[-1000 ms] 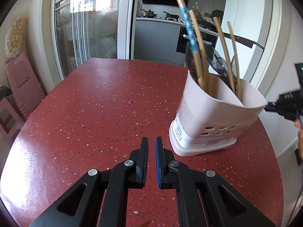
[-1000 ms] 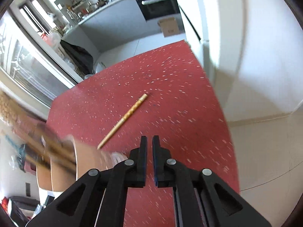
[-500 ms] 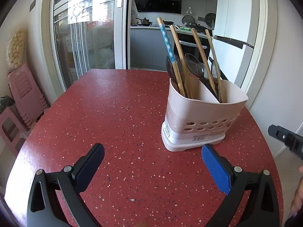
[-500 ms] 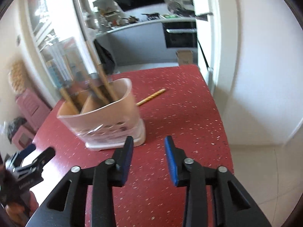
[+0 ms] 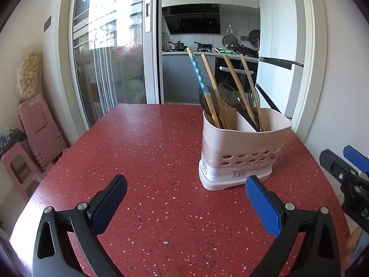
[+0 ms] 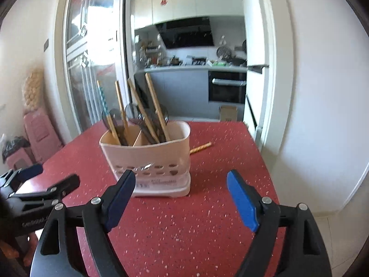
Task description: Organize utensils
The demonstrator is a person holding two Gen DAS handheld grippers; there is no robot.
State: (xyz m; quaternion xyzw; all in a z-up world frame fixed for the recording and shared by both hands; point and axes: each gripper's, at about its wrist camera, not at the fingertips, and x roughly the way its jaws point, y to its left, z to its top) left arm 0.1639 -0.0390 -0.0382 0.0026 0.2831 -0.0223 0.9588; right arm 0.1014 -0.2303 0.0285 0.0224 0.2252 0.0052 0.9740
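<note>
I am in a home dining nook: my red speckled table (image 5: 150,152) faces a kitchen with range hood (image 5: 192,19), oven (image 6: 227,90) and fridge (image 5: 276,46).

Both cameras sit low over the red speckled table (image 5: 143,152), each looking forward and slightly down between its own gripper's fingers toward the kitchen doorway. The left wrist view faces the pink utensil holder (image 5: 242,147) from its left front; the right wrist view stands nearer, from its right front. Both share the holder, the table and the glass sliding door (image 5: 108,69)
</note>
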